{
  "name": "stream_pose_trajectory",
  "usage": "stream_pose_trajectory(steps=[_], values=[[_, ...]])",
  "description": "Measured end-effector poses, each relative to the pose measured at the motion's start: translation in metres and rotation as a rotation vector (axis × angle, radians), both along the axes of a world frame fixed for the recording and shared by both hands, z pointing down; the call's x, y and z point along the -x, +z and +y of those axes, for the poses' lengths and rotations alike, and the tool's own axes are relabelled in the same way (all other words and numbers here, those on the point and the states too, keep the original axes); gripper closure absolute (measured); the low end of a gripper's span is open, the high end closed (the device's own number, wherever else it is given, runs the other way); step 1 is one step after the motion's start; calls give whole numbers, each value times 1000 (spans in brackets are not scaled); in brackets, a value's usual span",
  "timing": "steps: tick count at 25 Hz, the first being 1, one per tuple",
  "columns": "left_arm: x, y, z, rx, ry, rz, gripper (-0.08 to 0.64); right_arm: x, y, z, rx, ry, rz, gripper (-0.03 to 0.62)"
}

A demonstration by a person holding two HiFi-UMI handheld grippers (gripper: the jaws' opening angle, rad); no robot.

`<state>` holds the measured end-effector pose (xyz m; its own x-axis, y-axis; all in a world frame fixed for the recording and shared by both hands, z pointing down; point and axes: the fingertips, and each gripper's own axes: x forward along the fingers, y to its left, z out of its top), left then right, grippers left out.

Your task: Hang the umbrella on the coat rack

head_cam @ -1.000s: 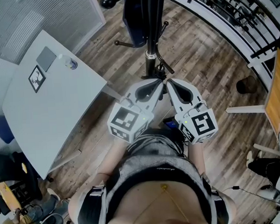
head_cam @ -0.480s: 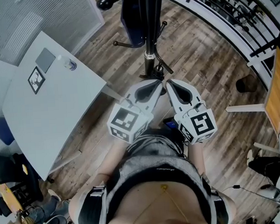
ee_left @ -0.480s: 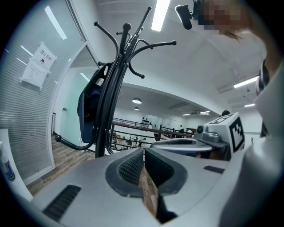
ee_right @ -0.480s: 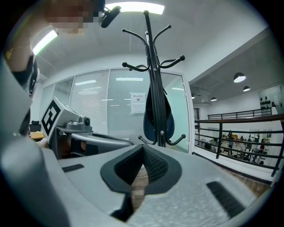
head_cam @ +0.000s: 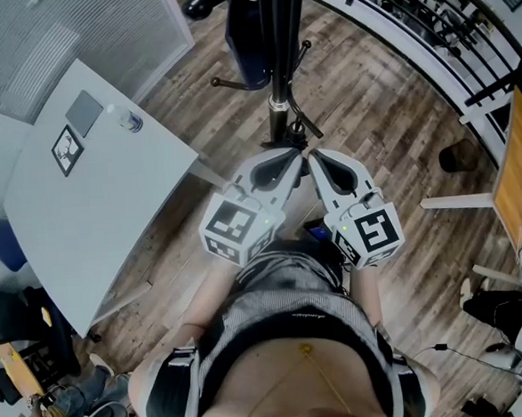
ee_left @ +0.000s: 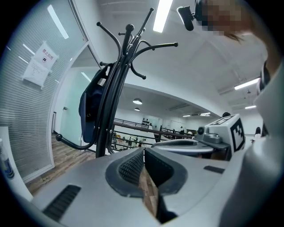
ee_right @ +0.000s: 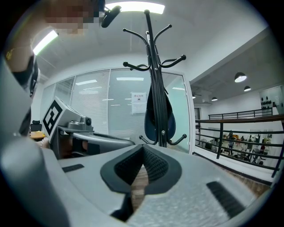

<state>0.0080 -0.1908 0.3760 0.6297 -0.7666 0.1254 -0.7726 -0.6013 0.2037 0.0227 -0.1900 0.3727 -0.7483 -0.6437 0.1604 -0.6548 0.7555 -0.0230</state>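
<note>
Two clenched, empty claws — left claw (ee_left: 143, 155) and right claw (ee_right: 143, 153) — stay unmoved; just ahead, the umbrella (ee_left: 88, 111) hangs on the coat rack (ee_right: 152, 57), so the task looks finished.

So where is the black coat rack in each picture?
Head view: the tall black metal coat rack is top middle, seen from above.
Left gripper view: coat rack left of middle.
Right gripper view: coat rack in the middle.
Shared landmark: the dark blue thing hanging on it.
</note>
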Motion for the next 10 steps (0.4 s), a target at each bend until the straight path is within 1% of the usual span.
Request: stream_pose_trajectory(steps=[10], values=[[1, -1, -1, 3, 1, 8, 548, 1, 3, 0, 6, -9, 13, 591]])
